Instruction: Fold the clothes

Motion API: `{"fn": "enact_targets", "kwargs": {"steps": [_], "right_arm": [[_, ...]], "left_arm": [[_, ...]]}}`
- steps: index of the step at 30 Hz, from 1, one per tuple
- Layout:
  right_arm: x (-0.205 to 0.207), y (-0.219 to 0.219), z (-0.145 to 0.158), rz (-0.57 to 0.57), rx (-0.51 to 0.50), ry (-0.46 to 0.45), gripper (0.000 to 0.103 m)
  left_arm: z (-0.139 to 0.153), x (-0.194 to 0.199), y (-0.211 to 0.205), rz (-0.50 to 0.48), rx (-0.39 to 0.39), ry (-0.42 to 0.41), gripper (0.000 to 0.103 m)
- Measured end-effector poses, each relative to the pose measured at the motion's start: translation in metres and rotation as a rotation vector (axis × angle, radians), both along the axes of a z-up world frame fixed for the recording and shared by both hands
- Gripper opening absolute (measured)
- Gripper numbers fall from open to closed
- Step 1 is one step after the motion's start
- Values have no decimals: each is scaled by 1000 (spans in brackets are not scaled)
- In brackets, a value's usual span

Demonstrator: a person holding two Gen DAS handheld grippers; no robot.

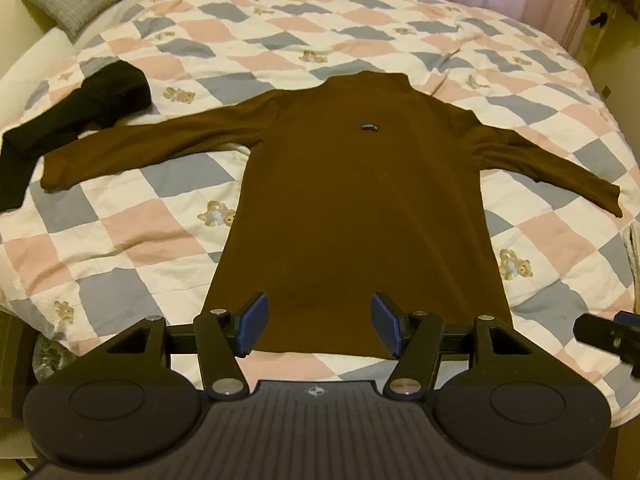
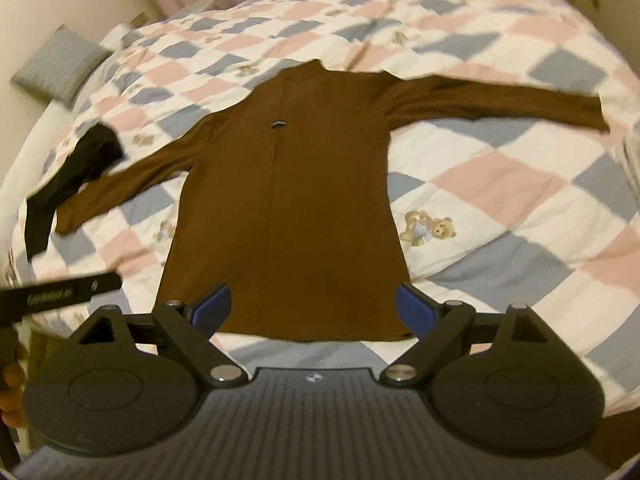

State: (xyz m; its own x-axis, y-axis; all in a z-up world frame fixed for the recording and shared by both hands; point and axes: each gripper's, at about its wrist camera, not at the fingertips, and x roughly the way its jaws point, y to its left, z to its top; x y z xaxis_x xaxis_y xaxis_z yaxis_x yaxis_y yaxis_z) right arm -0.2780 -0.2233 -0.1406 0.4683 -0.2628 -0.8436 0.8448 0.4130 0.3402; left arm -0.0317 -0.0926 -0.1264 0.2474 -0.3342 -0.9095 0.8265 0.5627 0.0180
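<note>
- Brown long-sleeved top lies flat on the quilted bed, sleeves out, hem nearest.
- Left gripper and right gripper both spread wide above the hem, holding nothing.
- Black garment lies far left, beside the sleeve.

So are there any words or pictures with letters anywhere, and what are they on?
Small dark label on the brown long-sleeved top: too small to read.
Pale lettering on the black bar of the left gripper: too blurred to read.
Small round emblem on each gripper's ribbed body: a sign, no words.
</note>
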Motion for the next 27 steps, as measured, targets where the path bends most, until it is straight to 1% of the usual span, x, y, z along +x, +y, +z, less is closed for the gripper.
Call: {"fn": "enact_targets", "kwargs": {"steps": [2,4,5,6,7,9,10,11,12,13,14,16,19,21,22,24,27], "right_arm": [[-9,-18,-11,-63,31,-32,87],[-24,-41,-25,-159,58,-59,86],[-33,-53,-32,-213,68,-77,83],[-44,-65,-39,-272,69,-102,78],[-54,-76,-47,-327,69,-122,76],[-76,-100,-62,-434,59,-145,68],[-86,-111,-70,-473,49,-155,67],[-96,-123,-77,-511,37,-163,62],[-107,-137,-84,-550,19,-167,55],[-118,-150,-92,-588,0,-170,51],[-131,-165,-99,-636,-21,-179,46],[-163,-197,-120,-782,-75,-229,46],[-210,-236,-157,-1045,-127,-341,46],[-234,-259,-184,-1186,-159,-413,46],[-242,-269,-195,-1232,-173,-435,46],[-252,-288,-216,-1312,-197,-450,46],[-261,-312,-245,-1402,-167,-440,50]], "left_arm": [[-8,13,-7,-2,9,20,60],[-19,30,-18,-17,22,33,60],[-26,38,-26,-32,33,36,60],[-33,46,-35,-51,44,36,60],[-41,53,-48,-76,57,33,60],[-56,63,-77,-129,83,18,60],[-64,66,-92,-156,96,9,60],[-72,67,-110,-181,108,-2,60],[-80,68,-128,-203,121,-15,60],[-87,68,-145,-220,130,-24,60],[-93,66,-162,-229,126,-27,60],[-107,62,-193,-236,98,-27,61],[-133,52,-233,-212,66,-27,63],[-149,47,-253,-183,53,-7,63],[-158,45,-262,-169,45,5,63],[-172,38,-280,-148,39,20,63],[-184,34,-298,-128,37,52,63]]}}
